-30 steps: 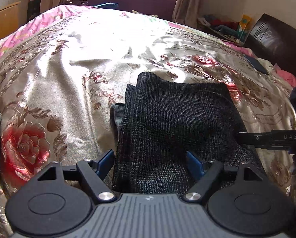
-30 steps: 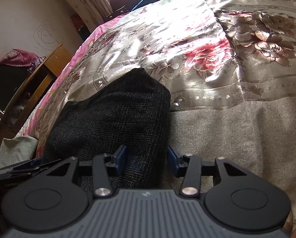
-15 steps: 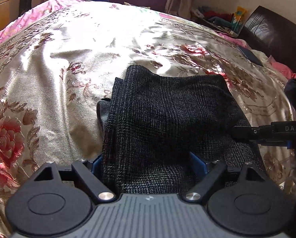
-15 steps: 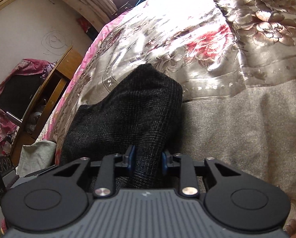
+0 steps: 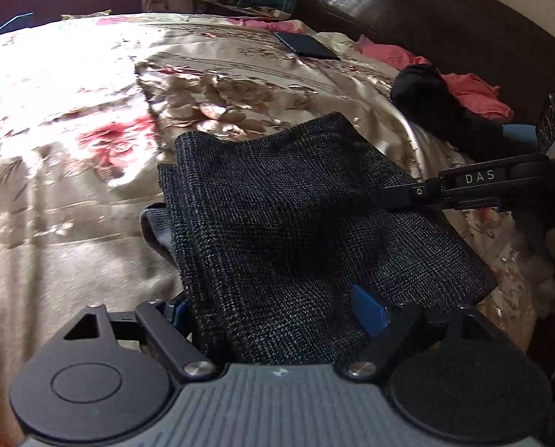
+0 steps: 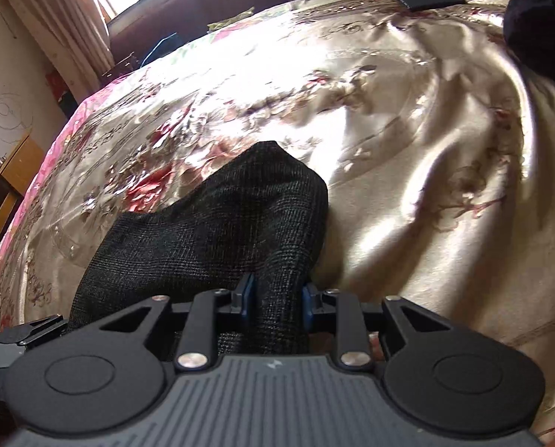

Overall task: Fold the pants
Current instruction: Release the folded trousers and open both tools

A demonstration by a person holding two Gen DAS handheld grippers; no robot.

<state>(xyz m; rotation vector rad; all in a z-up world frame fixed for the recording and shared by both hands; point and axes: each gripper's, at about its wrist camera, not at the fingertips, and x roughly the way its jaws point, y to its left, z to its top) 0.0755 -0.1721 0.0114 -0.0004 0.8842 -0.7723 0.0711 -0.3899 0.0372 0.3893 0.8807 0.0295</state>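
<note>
The dark grey checked pants [image 5: 296,231] lie folded into a thick rectangle on the flowered satin bedspread [image 5: 72,141]. My left gripper [image 5: 277,309] stands wide around the near end of the pants, blue pads on either side; I cannot tell whether the pads press the cloth. My right gripper [image 6: 275,298] is shut on the near right edge of the pants [image 6: 218,231]. Its black fingers [image 5: 463,186] reach onto the pants' right side in the left wrist view. The left gripper's finger [image 6: 31,331] shows at the lower left of the right wrist view.
A black garment [image 5: 434,100] and pink cloth [image 5: 475,93] lie near the dark headboard [image 5: 445,11]. A dark flat phone-like object [image 5: 307,46] lies on the bedspread [image 6: 408,130] further back. A wooden desk [image 6: 5,175] stands beside the bed.
Both views have swung toward the headboard. The right gripper stays clamped on the pants edge, and the folded pants look turned and shifted with both grippers.
</note>
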